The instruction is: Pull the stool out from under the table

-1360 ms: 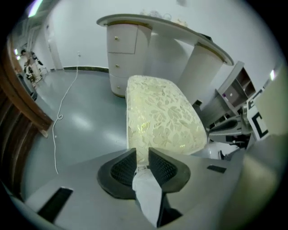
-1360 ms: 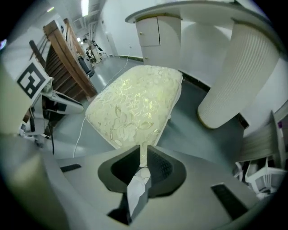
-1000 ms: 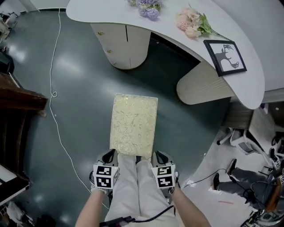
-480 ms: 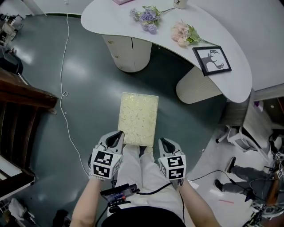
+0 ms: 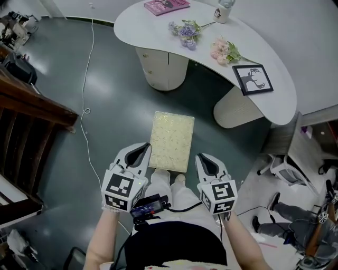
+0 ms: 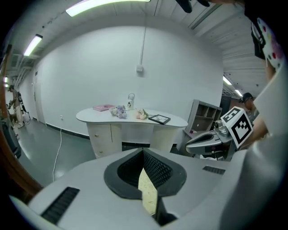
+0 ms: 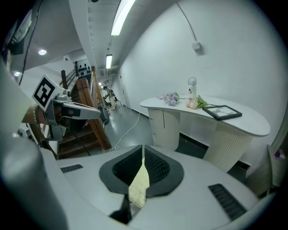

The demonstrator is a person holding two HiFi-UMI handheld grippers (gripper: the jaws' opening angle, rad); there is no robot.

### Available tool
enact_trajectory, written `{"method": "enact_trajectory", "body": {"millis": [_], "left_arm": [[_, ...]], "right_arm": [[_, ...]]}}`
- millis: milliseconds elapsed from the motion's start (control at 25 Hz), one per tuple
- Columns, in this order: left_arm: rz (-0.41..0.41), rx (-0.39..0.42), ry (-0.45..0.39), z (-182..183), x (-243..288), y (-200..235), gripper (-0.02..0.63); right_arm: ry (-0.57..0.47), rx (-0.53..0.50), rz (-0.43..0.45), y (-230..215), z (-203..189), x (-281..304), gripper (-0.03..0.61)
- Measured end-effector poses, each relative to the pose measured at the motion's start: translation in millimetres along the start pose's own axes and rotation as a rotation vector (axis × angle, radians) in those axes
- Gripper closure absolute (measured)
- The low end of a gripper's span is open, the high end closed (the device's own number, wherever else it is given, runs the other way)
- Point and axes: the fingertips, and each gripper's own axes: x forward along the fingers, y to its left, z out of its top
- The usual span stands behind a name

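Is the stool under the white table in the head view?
No, the stool stands on the open dark floor, apart from the table.

A lab-like studio: bare grey floor (image 5: 105, 95), ceiling strip lights (image 6: 105, 4) (one staged table (image 5: 142, 26)).

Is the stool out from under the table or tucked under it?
Out: the stool stands on open floor, its whole top clear of the table edge.

The stool (image 5: 171, 141) wears patterned cloth, the floor (image 5: 105, 89) shines glossy, the table (image 5: 140, 26) is smooth white.
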Motion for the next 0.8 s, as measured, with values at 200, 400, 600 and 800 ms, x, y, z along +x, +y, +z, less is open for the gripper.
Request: {"method": "enact_trajectory", "body": {"millis": [200,400,600,800], "left_arm": [[0.013,0.008,-0.051,33.1,-22.6,-1.5,0.597],[0.018,0.045,-0.104,59.0,-38.7,-7.5,0.597],[0.016,0.049,-0.141,77.2,-51.7,-12.3,0.597],[0.007,0.045,-0.152,83.7,-57.4,-15.9,0.597]], "right_arm": [[-0.076,-0.019,0.005,7.7,37.1,-20.4,0.535],[-0.139,-0.039,-0.006,10.7,67.4,-37.9,0.535],[-0.18,-0.046,-0.005,13.1,87.5,-51.0,0.535],[-0.213,-0.056,0.0,15.7,99.3,-59.9,0.535]]}}
